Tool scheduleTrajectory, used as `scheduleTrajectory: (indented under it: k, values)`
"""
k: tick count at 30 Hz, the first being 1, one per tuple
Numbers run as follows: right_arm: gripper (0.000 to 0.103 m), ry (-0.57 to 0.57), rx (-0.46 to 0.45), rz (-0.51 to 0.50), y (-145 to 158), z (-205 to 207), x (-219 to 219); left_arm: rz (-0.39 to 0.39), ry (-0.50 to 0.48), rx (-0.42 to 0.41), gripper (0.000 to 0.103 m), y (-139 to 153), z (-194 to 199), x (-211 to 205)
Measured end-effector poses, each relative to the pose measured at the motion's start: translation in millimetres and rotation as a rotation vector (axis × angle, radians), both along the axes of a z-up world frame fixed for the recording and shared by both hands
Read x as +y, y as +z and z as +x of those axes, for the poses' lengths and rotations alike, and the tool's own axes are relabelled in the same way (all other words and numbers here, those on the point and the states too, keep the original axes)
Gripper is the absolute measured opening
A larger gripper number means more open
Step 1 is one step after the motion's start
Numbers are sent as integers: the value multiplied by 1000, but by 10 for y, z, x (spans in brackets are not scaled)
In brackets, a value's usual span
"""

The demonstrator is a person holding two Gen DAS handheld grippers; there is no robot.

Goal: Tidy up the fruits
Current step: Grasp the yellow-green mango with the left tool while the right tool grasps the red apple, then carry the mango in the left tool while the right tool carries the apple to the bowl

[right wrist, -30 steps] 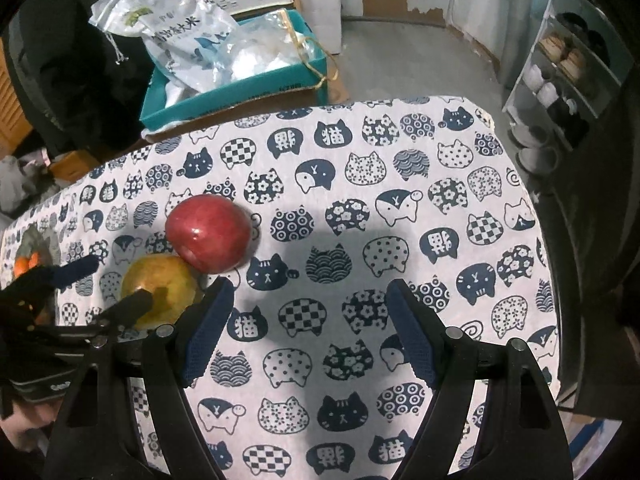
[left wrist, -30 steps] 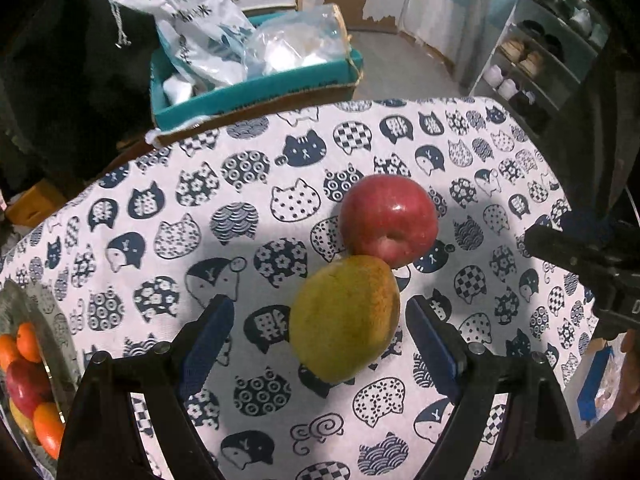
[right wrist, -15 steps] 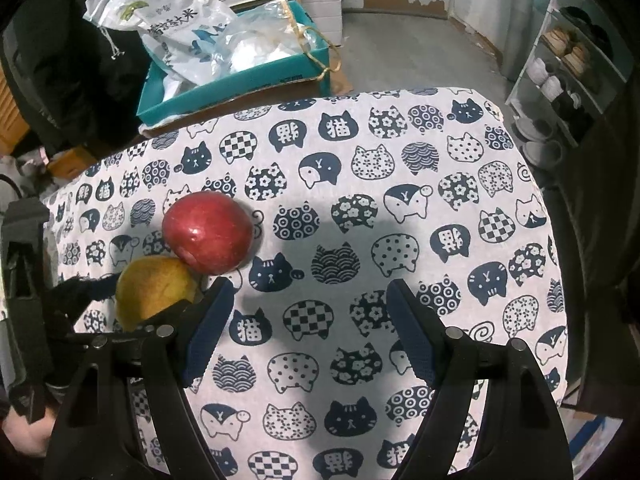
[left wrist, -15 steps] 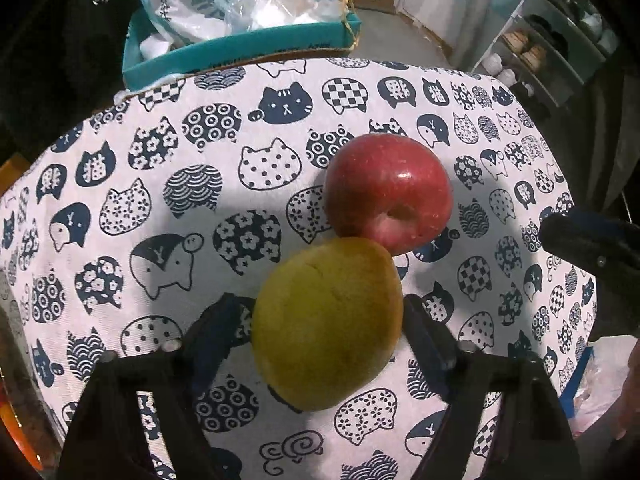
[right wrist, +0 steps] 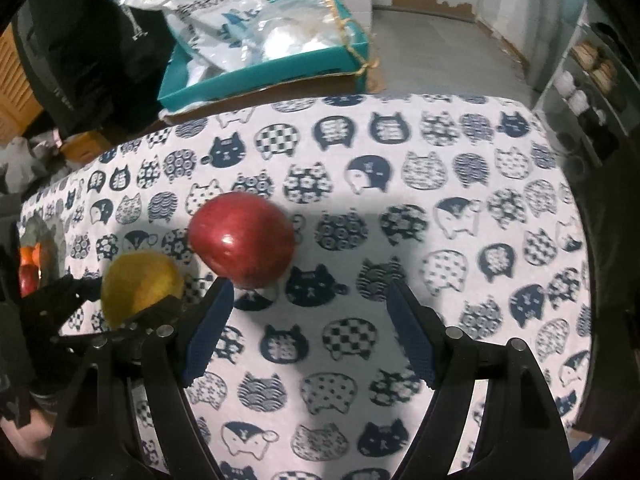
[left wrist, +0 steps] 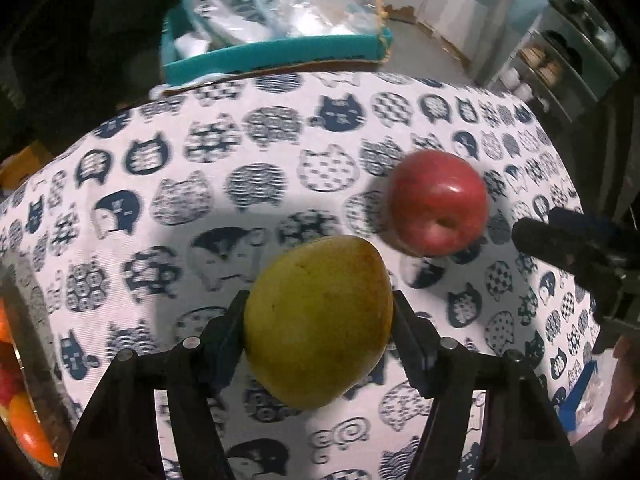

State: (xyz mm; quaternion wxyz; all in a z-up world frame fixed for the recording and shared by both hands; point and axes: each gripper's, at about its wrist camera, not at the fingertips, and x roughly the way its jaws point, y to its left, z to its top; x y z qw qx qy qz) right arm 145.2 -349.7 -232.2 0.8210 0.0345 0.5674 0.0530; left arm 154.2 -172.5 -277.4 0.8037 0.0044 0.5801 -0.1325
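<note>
A yellow-green mango (left wrist: 318, 320) sits between the fingers of my left gripper (left wrist: 320, 320), which is shut on it; it also shows in the right wrist view (right wrist: 140, 286). A red apple (left wrist: 438, 202) lies on the cat-print tablecloth just beyond and to the right of the mango, no longer touching it. In the right wrist view the apple (right wrist: 244, 240) lies just ahead of the left finger of my right gripper (right wrist: 310, 328), which is open and empty. A glass bowl (left wrist: 20, 364) with oranges and red fruit stands at the far left.
A teal box (right wrist: 260, 68) with plastic bags stands behind the table's far edge. The tablecloth (right wrist: 440, 240) stretches right of the apple. A shelf with jars (right wrist: 588, 80) stands at the far right. The right gripper shows at the right edge of the left wrist view (left wrist: 580, 248).
My left gripper moved forward around the mango and shut on it, then drew it away from the apple. My right gripper moved closer to the apple, still open.
</note>
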Motion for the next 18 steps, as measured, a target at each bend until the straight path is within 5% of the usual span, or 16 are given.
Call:
scheduleTrajectory:
  k: [18]
  values:
    - [81,97,58,3,-427,421,472,10,112,-32,69,145,58,655]
